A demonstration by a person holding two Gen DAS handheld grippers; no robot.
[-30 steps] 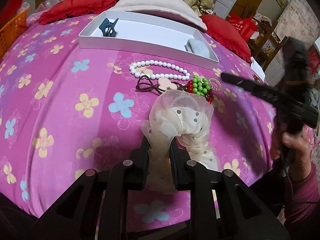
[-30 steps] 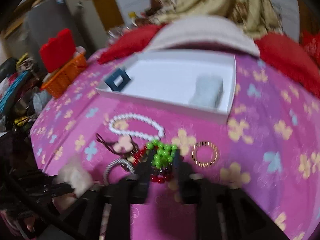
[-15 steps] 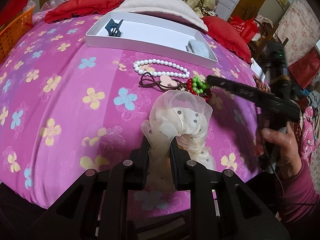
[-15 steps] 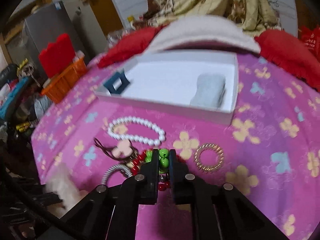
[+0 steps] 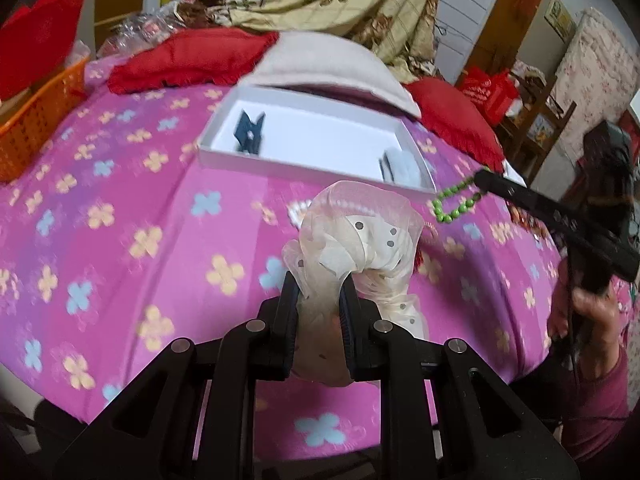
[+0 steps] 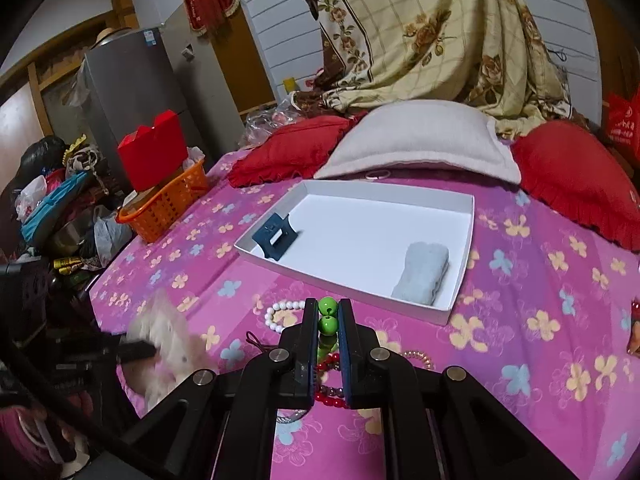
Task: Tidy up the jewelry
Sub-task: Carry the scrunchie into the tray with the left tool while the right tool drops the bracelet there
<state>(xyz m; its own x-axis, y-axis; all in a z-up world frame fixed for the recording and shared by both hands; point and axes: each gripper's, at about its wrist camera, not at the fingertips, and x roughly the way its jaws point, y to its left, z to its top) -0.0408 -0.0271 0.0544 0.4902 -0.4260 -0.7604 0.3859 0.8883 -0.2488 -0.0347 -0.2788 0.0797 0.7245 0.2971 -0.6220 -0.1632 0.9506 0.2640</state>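
Both pieces held clear of the pink floral bedspread (image 6: 540,360): the left gripper (image 5: 319,294) is clamped on a cream dotted scrunchie (image 5: 360,240), while the right gripper (image 6: 328,320) pinches a green bead strand (image 6: 327,314), which dangles at three o'clock in the left view. The white tray (image 6: 466,240), at twelve o'clock, already holds a blue claw clip (image 6: 275,236) and a pale blue folded cloth (image 6: 422,276). The carry appears to be in hand; next, each piece likely needs bringing over the tray rim and releasing onto bare floor. A white pearl bracelet (image 6: 280,312) lies on the bedspread
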